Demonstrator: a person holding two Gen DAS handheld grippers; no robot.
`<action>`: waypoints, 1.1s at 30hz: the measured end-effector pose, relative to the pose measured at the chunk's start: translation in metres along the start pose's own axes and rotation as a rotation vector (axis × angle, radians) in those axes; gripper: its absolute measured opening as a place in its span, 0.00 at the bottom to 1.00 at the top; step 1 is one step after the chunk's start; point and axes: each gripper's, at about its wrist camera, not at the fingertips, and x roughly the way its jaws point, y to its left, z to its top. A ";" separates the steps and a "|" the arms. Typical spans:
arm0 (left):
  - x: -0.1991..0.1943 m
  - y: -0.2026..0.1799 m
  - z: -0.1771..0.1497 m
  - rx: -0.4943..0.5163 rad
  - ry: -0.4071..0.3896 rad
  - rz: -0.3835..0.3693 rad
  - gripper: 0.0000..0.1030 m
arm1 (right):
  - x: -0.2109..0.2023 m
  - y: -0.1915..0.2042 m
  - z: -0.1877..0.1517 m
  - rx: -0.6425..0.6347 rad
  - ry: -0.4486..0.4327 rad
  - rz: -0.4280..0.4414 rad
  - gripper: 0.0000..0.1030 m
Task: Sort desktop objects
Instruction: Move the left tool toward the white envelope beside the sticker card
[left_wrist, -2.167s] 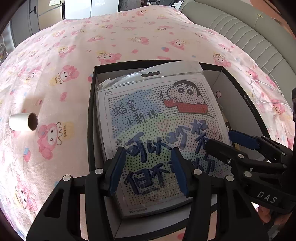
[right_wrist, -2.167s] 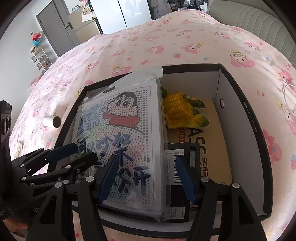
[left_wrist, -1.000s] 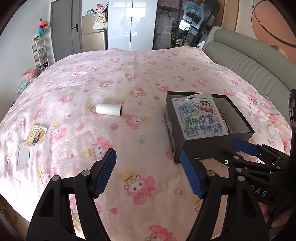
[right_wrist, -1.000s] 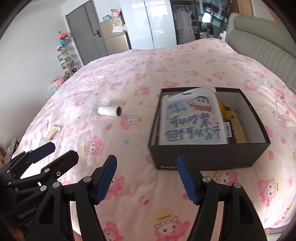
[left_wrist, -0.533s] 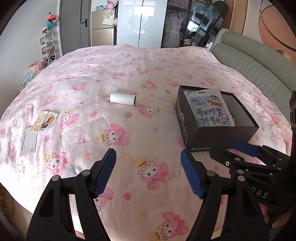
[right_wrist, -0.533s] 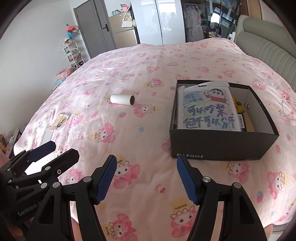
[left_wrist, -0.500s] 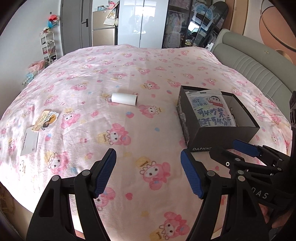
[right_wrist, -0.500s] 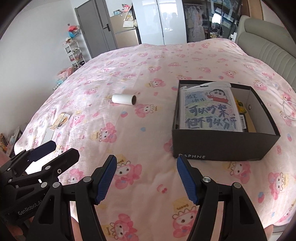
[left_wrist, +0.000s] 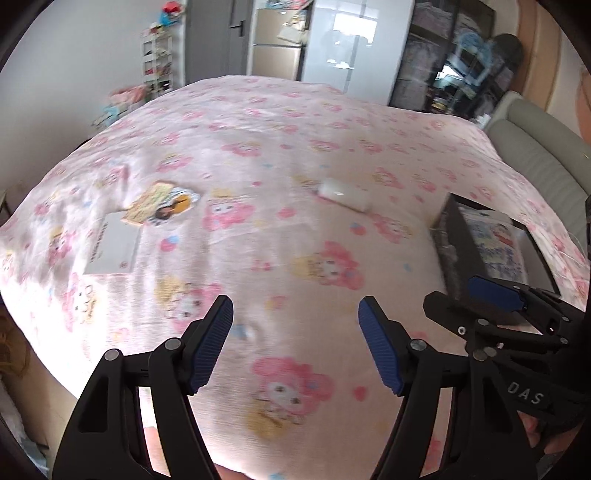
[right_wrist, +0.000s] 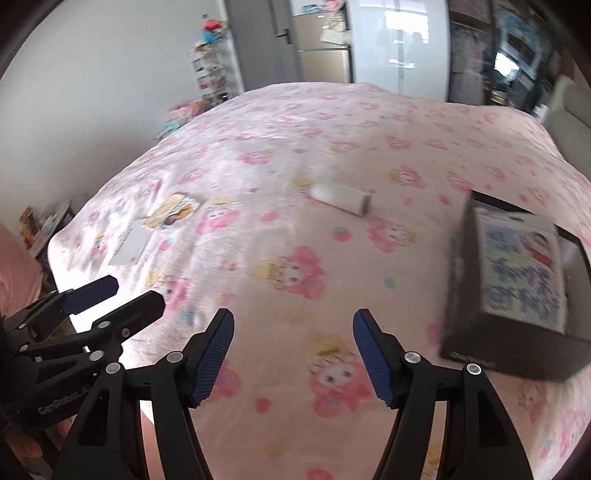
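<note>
A black box (left_wrist: 455, 243) (right_wrist: 461, 306) stands on the right of the pink bed, with a cartoon-printed flat pack (left_wrist: 495, 243) (right_wrist: 521, 273) lying on top of its contents. A white roll (left_wrist: 344, 194) (right_wrist: 340, 197) lies on the bedspread mid-bed. At the left lie a yellow cartoon card (left_wrist: 162, 204) (right_wrist: 171, 212) and a white paper sheet (left_wrist: 112, 248) (right_wrist: 131, 245). My left gripper (left_wrist: 295, 343) is open and empty above the near bedspread. My right gripper (right_wrist: 293, 352) is open and empty too, beside the left one.
The pink patterned bedspread (left_wrist: 295, 166) covers the whole bed. A grey padded headboard (left_wrist: 543, 147) runs along the right. Cabinets, a shelf rack (right_wrist: 212, 74) and a door stand beyond the far edge. The bed's near-left edge (right_wrist: 59, 251) drops to the floor.
Both grippers have pulled back from the box and swung left, so the box now sits at the right edge and the card and paper have come nearer centre. Both stay open; the frames are motion-blurred.
</note>
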 end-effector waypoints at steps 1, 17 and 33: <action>0.004 0.013 0.002 -0.014 0.006 0.017 0.69 | 0.008 0.011 0.005 -0.020 0.005 0.013 0.63; 0.056 0.200 0.009 -0.250 0.034 0.182 0.60 | 0.120 0.156 0.049 -0.160 0.106 0.153 0.63; 0.122 0.285 0.014 -0.404 0.066 0.133 0.57 | 0.209 0.220 0.059 -0.207 0.221 0.232 0.62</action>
